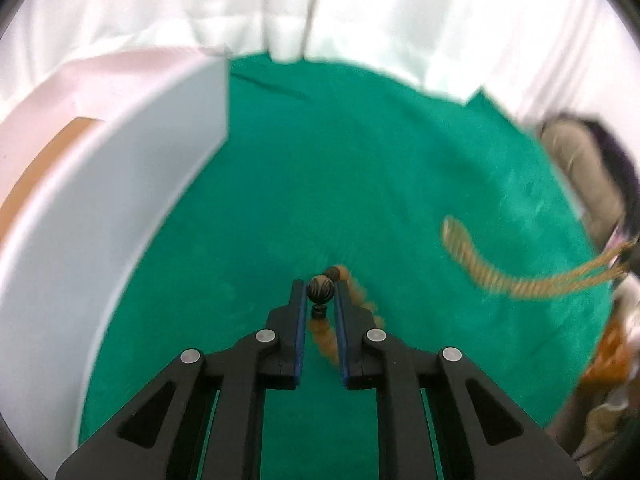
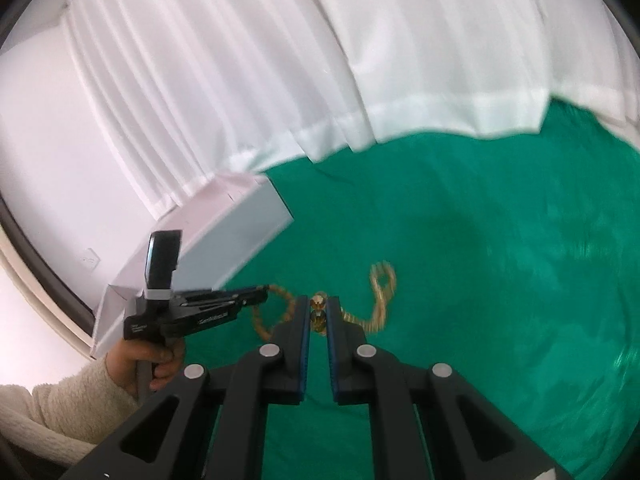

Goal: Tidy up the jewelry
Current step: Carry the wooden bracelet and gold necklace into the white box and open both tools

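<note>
In the left wrist view, a white box (image 1: 120,208) fills the left side of the frame, its tall wall curving from the lower left up to a corner near the upper middle, with a tan surface (image 1: 44,160) showing behind it at the far left. A green cloth (image 1: 320,168) covers the table across the middle. At the lower centre the left gripper (image 1: 320,294) is clenched on a dark carved bead (image 1: 320,290); a second dark bead (image 1: 332,273) sits just beyond it, and the blurred brown beaded bracelet (image 1: 326,338) hangs down between and beside the fingers. To the right a gold chain necklace (image 1: 500,280) arcs over the cloth, running off to the right edge where a person's beige sleeve (image 1: 580,168) shows, blurred. White curtains (image 1: 360,12) hang along the top.

In the right wrist view, the person's left hand (image 2: 160,354), in a cream sleeve, grips the handle of the left gripper (image 2: 264,291) at the lower left; its tips touch the brown bracelet (image 2: 260,316), which loops over the cloth. Behind it the white box (image 2: 240,232) stands on the green cloth (image 2: 480,240). At the lower centre the right gripper (image 2: 319,306) is closed on a small gold end piece of the gold chain necklace (image 2: 382,296), which trails right and curls up into a loop, blurred. White curtains (image 2: 360,60) fill the top
</note>
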Action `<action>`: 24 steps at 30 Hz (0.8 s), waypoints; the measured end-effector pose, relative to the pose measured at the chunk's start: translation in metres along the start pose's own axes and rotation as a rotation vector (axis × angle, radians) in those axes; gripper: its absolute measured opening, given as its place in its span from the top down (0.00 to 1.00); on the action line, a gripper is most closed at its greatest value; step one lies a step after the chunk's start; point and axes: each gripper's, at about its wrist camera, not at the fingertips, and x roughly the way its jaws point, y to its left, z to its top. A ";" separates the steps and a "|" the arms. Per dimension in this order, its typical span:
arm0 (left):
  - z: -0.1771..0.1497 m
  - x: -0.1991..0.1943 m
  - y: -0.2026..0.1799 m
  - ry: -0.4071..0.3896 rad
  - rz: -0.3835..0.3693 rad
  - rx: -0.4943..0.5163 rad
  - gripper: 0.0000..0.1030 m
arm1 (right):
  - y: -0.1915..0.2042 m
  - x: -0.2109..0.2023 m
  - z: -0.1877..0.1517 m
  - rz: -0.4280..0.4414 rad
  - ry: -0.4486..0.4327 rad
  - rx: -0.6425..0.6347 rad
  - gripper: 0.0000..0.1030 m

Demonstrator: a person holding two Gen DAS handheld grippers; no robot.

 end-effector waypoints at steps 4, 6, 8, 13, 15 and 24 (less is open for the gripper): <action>0.016 -0.056 0.013 -0.067 -0.042 -0.098 0.89 | 0.022 -0.010 0.036 0.025 -0.028 -0.067 0.92; 0.023 -0.087 0.019 -0.104 -0.049 -0.131 0.89 | 0.038 -0.014 0.054 0.039 -0.043 -0.109 0.92; 0.030 -0.129 0.028 -0.158 -0.038 -0.156 0.89 | 0.057 -0.018 0.071 0.062 -0.055 -0.152 0.92; 0.042 -0.208 0.063 -0.265 0.024 -0.213 0.89 | 0.118 -0.017 0.120 0.159 -0.083 -0.249 0.92; 0.044 -0.231 0.083 -0.292 0.069 -0.241 0.89 | 0.148 -0.012 0.141 0.220 -0.092 -0.274 0.92; 0.027 -0.230 0.167 -0.285 0.392 -0.334 0.89 | 0.252 0.066 0.198 0.316 -0.072 -0.353 0.92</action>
